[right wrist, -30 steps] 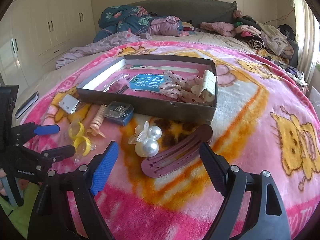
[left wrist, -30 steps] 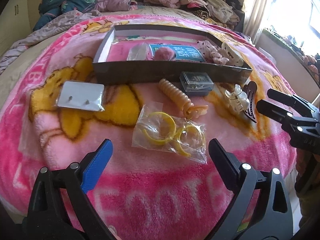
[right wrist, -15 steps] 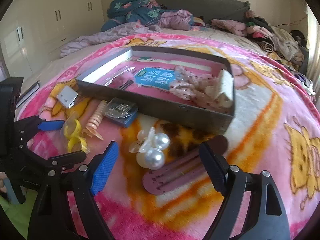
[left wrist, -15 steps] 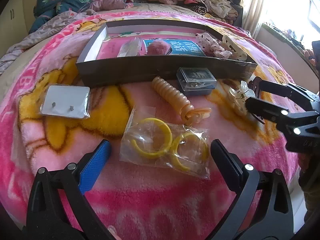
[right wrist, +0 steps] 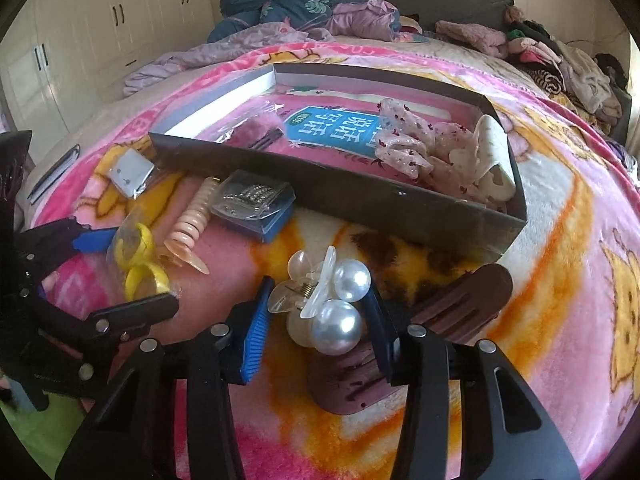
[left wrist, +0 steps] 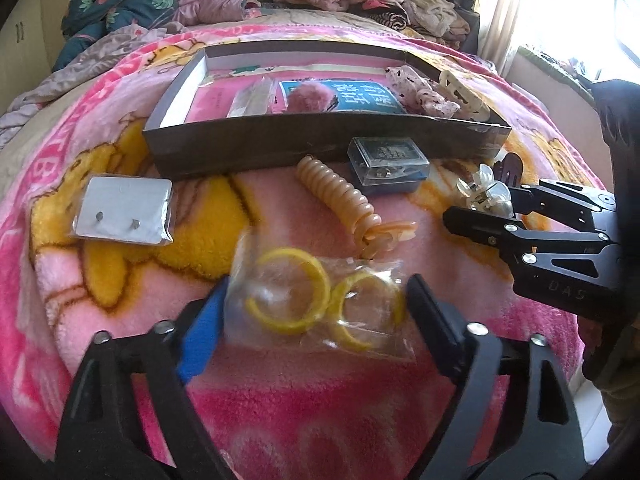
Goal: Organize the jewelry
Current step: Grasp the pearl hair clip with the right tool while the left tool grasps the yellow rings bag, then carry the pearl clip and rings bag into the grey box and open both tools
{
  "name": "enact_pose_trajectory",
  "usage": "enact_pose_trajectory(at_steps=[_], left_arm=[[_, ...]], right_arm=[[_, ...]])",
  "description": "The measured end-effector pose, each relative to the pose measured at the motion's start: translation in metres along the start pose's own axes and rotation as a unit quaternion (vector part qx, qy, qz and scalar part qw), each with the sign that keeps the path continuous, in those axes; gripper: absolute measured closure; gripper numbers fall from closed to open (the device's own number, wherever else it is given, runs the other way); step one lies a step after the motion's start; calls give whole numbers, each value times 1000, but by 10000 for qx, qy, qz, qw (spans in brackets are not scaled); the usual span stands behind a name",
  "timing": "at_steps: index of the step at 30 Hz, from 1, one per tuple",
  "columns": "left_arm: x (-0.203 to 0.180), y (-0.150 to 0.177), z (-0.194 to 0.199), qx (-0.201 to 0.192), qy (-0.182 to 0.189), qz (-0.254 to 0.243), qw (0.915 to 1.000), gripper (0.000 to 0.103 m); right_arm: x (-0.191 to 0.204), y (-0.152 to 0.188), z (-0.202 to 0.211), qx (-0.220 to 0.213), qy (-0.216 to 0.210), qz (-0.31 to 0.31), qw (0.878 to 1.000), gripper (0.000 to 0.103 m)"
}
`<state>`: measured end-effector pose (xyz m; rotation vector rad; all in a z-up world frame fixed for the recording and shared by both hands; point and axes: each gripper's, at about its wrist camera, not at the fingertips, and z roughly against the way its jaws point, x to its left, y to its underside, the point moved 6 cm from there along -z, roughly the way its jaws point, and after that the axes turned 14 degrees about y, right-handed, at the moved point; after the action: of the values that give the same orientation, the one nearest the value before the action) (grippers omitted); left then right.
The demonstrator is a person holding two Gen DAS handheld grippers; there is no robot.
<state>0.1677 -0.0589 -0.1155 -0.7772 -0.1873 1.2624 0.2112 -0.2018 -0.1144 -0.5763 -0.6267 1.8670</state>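
Both grippers are closing in at once — the left gripper [left wrist: 316, 300] brackets a clear bag of yellow rings [left wrist: 320, 304], the right gripper [right wrist: 316, 312] a pearl hair clip [right wrist: 324, 304]. Each should squeeze gently, lift straight up, then carry to the box [right wrist: 332, 196] just behind. Jaws look part open — pads beside the items; firm grip on either cannot be told.

Maroon hair clip [right wrist: 460, 312] partly behind right tongs [right wrist: 316, 326]; bagged yellow rings [left wrist: 316, 300] seemingly motion-blurred.
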Motion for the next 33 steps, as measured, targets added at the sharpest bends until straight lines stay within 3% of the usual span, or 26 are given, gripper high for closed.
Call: enact_pose_trajectory(at_steps=[12, 33], left_arm=[[5, 3, 16, -162, 160, 146, 9996, 33], [40, -13, 63, -745, 127, 627, 9952, 33]], right_arm=[[12, 3, 17, -30, -107, 36, 9999, 63], [48, -16, 37, -260, -288, 246, 9989, 64]])
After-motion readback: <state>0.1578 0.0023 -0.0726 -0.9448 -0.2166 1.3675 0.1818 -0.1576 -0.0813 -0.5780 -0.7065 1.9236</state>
